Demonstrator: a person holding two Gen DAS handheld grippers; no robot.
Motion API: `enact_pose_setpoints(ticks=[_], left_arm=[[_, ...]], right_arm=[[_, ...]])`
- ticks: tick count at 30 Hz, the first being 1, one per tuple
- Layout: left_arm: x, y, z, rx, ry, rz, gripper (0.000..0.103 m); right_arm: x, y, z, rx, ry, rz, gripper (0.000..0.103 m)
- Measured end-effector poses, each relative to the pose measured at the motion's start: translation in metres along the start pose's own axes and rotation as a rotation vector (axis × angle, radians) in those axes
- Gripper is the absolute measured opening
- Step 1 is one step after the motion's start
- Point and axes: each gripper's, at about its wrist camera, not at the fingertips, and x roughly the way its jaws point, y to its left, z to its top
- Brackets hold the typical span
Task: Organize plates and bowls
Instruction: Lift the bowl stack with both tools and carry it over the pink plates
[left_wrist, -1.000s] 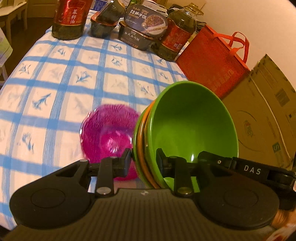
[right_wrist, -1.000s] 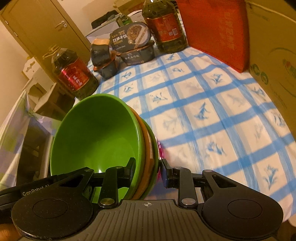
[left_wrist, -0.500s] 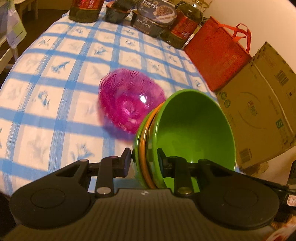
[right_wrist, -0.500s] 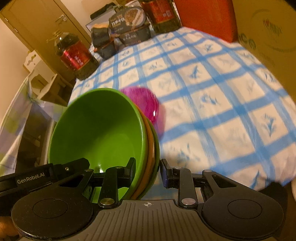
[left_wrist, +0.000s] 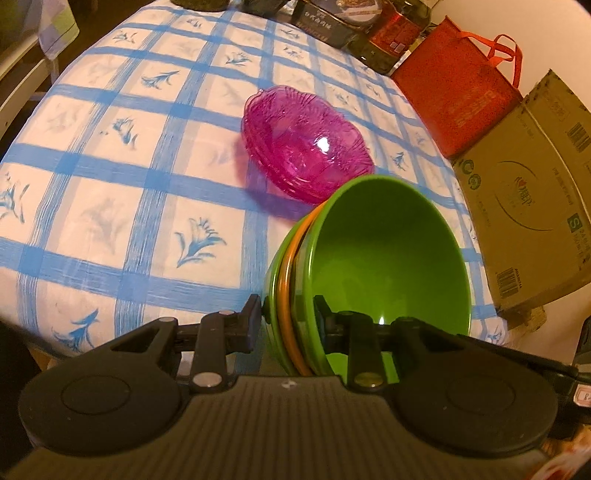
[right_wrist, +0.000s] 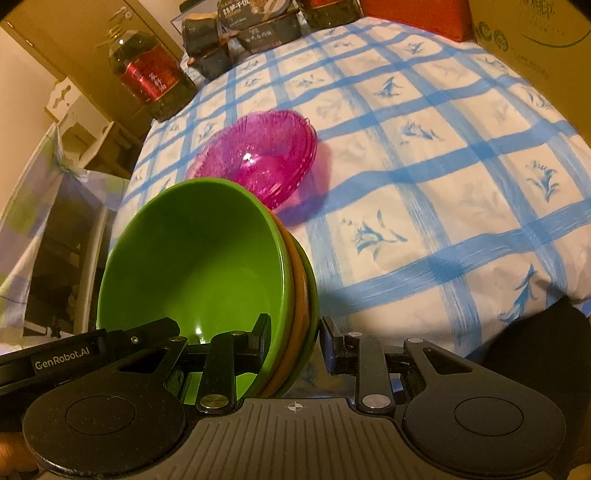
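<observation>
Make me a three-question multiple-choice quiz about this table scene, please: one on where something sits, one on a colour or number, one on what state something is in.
1. Where is the pink glass bowl?
A. On the checked tablecloth, beyond the held stack
B. Inside the green bowl
C. On the cardboard box

2. What colour is the middle bowl of the held stack of bowls?
A. Blue
B. Orange
C. White

3. How is the stack held?
A. Lying flat on the cloth, untouched
B. Hanging from one handle
C. Tilted on edge, the left hand-held gripper and the right hand-held gripper each clamping its rim

Answers: 1 A, the pink bowl rests alone on the cloth; 2 B, an orange rim shows between two green ones; 3 C, fingers press both sides of the rim in each view.
</observation>
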Motion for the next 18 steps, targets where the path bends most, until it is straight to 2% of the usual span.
enact_pose_setpoints(ticks=[10,18], left_arm=[[-0.003,-0.002,0.003,-0.004,-0.008,-0.005,0.026],[-0.008,-0.013,0.030,-0.001,-0.033,-0.023,0.026]], right_arm=[[-0.002,0.005,0.006,-0.006,-0.001,0.000,0.029],[-0.011,0.012,0.034,-0.009,-0.026,0.007,0.029]])
